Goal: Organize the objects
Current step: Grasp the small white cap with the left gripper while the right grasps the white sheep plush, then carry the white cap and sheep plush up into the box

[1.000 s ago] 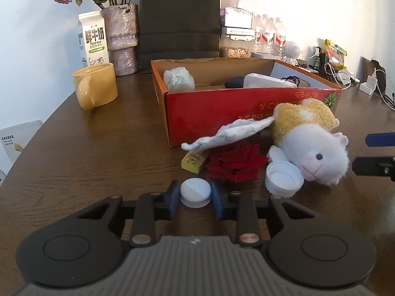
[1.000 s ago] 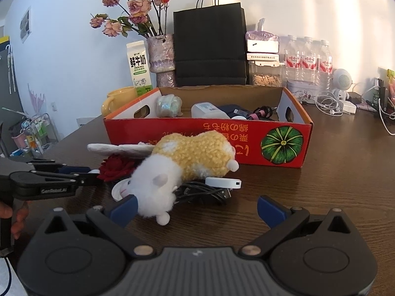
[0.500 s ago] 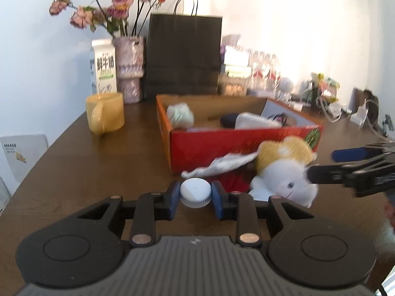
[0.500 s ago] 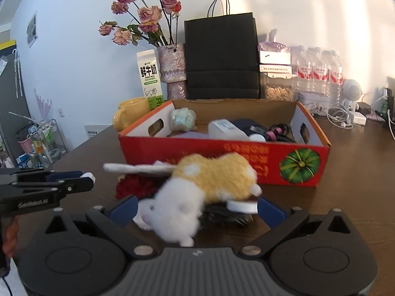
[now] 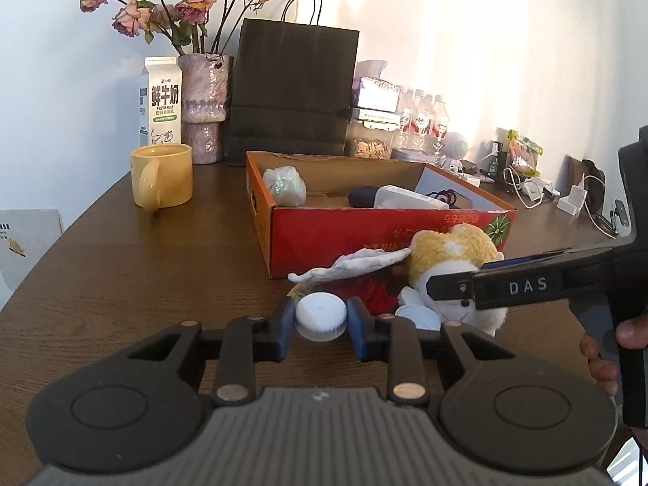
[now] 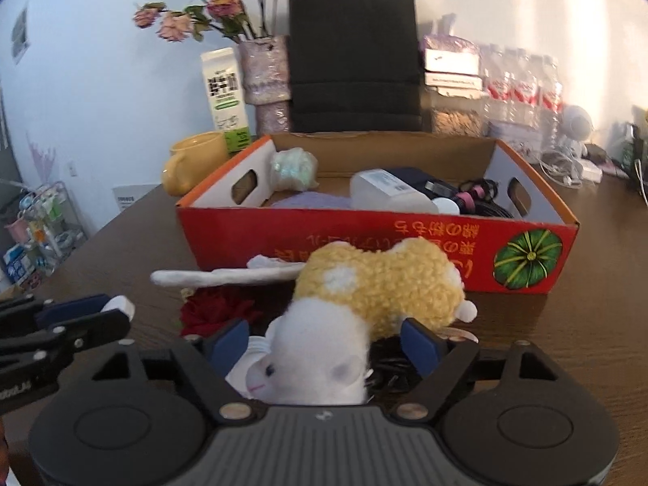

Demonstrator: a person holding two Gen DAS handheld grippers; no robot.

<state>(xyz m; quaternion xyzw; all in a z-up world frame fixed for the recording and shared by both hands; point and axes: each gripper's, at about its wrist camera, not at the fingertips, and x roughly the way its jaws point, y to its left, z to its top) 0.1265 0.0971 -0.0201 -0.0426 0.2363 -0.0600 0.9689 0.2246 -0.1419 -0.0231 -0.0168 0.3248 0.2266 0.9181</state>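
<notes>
The milk carton [image 5: 160, 99] reads "FRESH MILK"; the right gripper [image 6: 326, 342] bears "DAS". The left gripper [image 5: 320, 318] pinches a white cap [image 5: 320, 316]. The right gripper's jaws have just been closing around the plush toy [image 6: 364, 303], whose white head lies between them; contact is unclear. The toy lies on the table [image 5: 141, 275] against the red box [image 5: 384, 235], over a black cable [image 6: 384, 368].
</notes>
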